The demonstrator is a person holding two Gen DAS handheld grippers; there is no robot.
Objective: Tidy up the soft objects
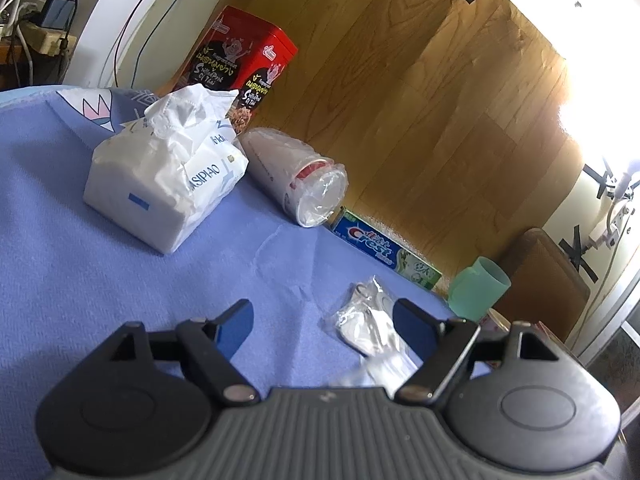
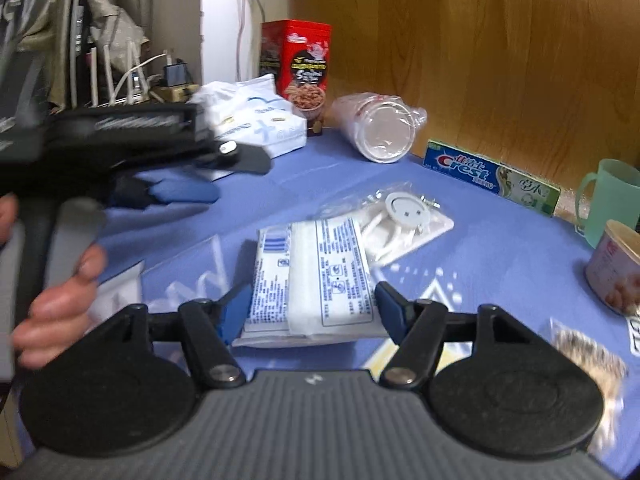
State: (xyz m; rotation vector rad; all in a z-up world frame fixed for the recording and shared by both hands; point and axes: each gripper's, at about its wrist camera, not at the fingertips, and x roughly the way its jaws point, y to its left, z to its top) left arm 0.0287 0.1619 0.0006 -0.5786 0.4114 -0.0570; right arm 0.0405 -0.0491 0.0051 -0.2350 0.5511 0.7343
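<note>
While the right gripper has a flat white pack of tissues lying between its blue pads, the sorting looks only partly begun. Its left pad seems to touch the pack's edge and the right pad stands just beside the other edge; whether they truly press on it cannot be told from the right wrist view. That pack lies on the blue cloth, just in front of a clear bag of white plastic pieces.

Over to the left, a hand holds the left gripper, whose jaws stand open with nothing held; the clear bag lies just beside its right pad. A large soft tissue pack, opened at the top, sits further back on the cloth, well apart from the small one.

Hard items lie among them: a sleeve of paper cups, a Crest box, a green mug, a red tin. As a judgement, gathering the soft packs together is not yet done
</note>
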